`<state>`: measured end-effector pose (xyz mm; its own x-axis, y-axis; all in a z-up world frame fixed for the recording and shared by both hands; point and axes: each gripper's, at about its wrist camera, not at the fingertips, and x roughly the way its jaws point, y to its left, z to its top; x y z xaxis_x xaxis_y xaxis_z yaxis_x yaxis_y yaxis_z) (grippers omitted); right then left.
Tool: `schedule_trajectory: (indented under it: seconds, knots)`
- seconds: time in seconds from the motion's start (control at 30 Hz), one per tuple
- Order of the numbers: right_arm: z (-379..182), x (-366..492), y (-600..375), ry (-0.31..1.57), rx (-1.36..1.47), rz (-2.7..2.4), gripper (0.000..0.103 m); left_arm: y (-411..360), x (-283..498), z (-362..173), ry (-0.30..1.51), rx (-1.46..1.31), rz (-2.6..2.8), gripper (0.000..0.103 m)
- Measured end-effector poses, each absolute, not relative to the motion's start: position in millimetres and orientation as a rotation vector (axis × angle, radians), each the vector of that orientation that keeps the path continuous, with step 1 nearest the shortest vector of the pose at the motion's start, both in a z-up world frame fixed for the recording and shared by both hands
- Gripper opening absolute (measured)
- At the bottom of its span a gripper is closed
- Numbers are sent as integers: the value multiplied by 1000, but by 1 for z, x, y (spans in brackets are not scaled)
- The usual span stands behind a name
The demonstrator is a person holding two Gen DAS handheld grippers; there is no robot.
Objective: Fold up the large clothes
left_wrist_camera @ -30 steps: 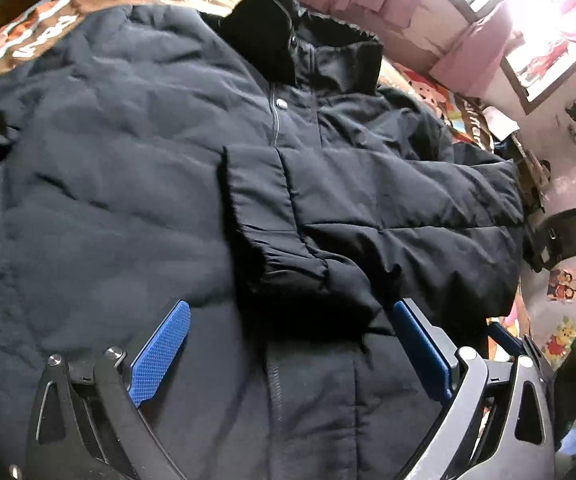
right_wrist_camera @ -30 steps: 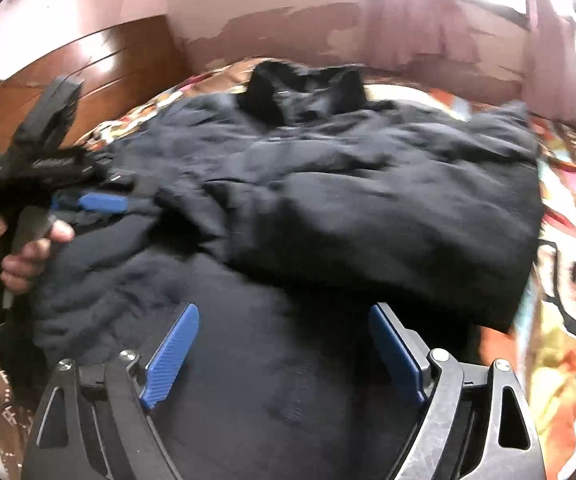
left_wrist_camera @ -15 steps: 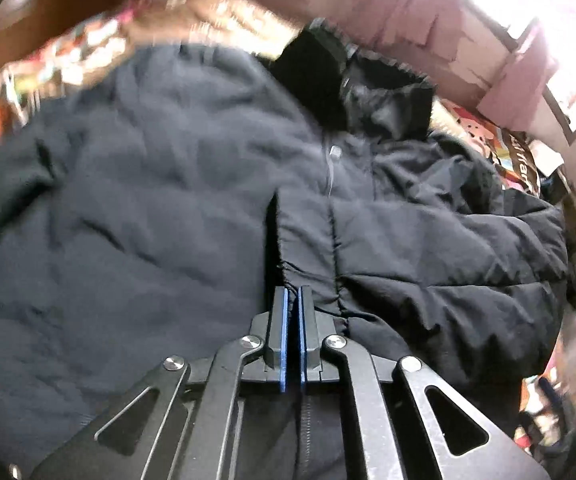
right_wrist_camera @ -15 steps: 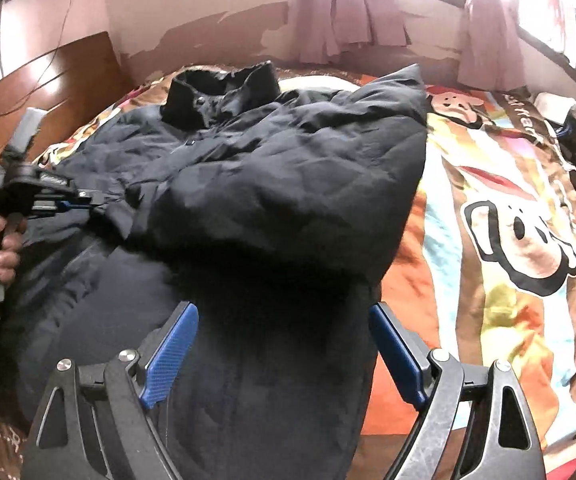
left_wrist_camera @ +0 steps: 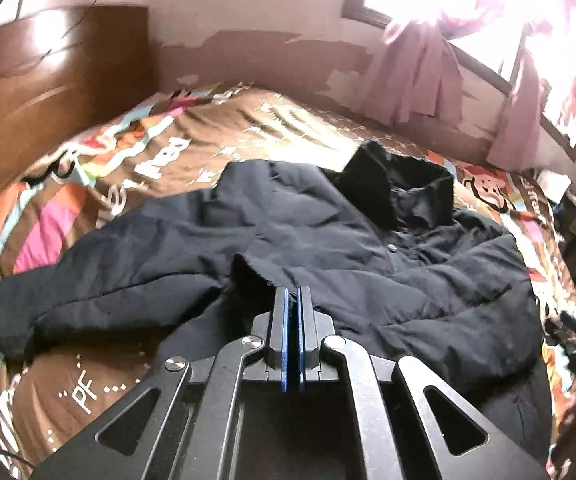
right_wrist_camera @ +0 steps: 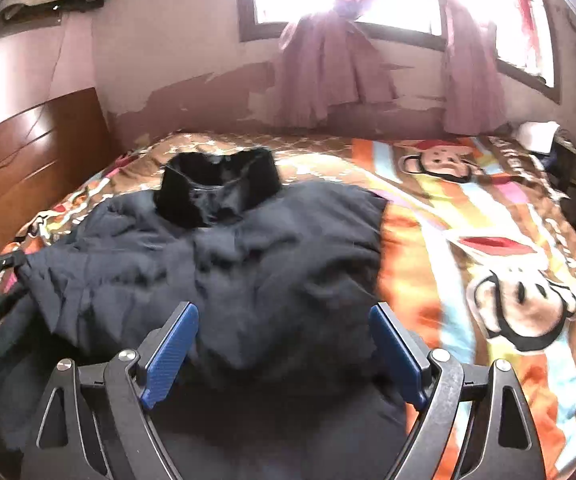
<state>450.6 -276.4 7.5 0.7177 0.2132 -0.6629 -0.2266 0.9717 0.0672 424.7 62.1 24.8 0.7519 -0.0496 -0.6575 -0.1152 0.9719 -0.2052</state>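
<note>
I am pinching the puffy dark jacket (left_wrist_camera: 368, 264) in my left gripper (left_wrist_camera: 292, 300); my right gripper (right_wrist_camera: 283, 344) is hovering wide. Bedspread (left_wrist_camera: 159, 168) lettering at upper left is reading "Ned".

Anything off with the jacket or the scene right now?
The jacket lies lopsided and rumpled. One sleeve sprawls unfolded onto the bedspread, while the left gripper pinches fabric near the chest. The wall paint under the window is peeling. No spill or tear shows.

Bedspread (left_wrist_camera: 87, 392) reads "PF"; other white lettering on it is unreadable
</note>
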Motion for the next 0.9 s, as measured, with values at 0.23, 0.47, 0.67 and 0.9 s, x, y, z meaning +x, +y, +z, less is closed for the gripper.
schedule_trajectory:
  seconds: [0.23, 0.47, 0.67, 0.9]
  knots:
    - [-46, 495, -222, 884, -50, 300, 86, 67, 434, 1, 801, -117, 51, 2]
    - [-84, 509, -189, 961, -198, 244, 90, 95, 440, -35, 911, -260, -11, 2]
    - [-100, 509, -175, 941, -314, 201, 94, 133, 425, -32, 869, -448, -24, 3]
    - [-96, 503, -175, 902, -325, 187, 95, 176, 397, -16, 790, -597, 64, 79]
